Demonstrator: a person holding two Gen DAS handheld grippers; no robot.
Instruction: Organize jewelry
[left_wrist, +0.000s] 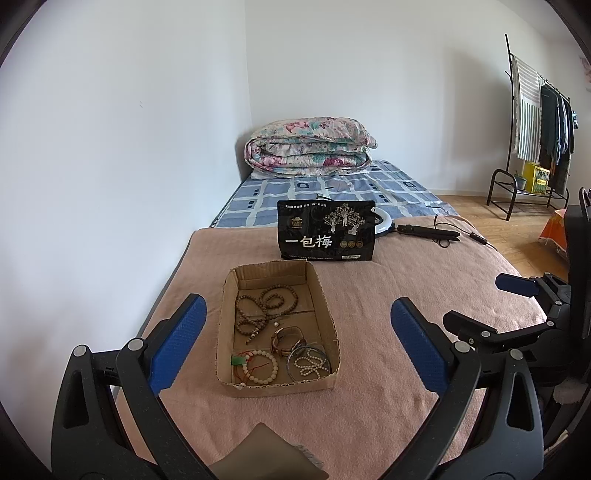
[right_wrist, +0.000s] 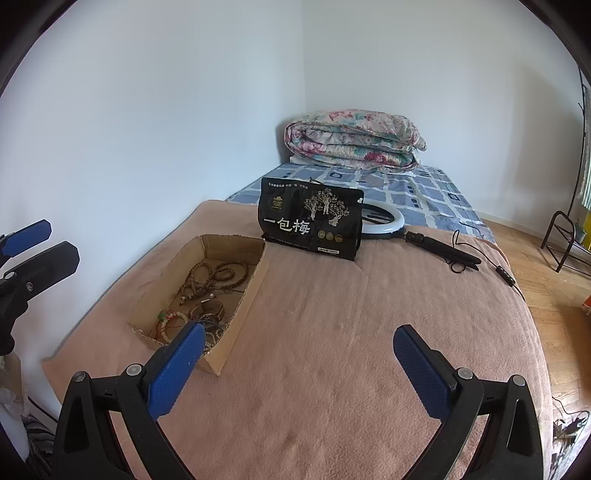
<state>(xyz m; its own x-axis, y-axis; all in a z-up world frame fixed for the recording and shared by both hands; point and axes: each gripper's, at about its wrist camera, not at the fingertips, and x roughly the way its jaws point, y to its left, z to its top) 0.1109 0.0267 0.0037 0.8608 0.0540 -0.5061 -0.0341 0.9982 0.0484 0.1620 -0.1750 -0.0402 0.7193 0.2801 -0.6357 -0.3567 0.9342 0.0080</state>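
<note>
A shallow cardboard box (left_wrist: 325, 295) sits on the pink blanket (left_wrist: 406, 295). It holds brown bead strands (left_wrist: 264, 306), a watch (left_wrist: 286, 338), a white bead bracelet (left_wrist: 264, 367), a pearl strand (left_wrist: 310, 363) inside a metal bangle, and a green pendant (left_wrist: 239, 360). My left gripper (left_wrist: 299, 325) is open and empty, hovering above the box's near end. My right gripper (right_wrist: 299, 343) is open and empty, to the right of the box (right_wrist: 255, 291); it also shows in the left wrist view (left_wrist: 517, 295). The left gripper's fingers (right_wrist: 40, 240) show at the right wrist view's left edge.
A black snack bag (left_wrist: 327, 230) stands behind the box. A ring light (left_wrist: 384, 221) with handle and cable lies behind it. A folded floral quilt (left_wrist: 310, 146) lies on the blue checked mattress. A wall runs along the left; a clothes rack (left_wrist: 535, 129) stands at the right.
</note>
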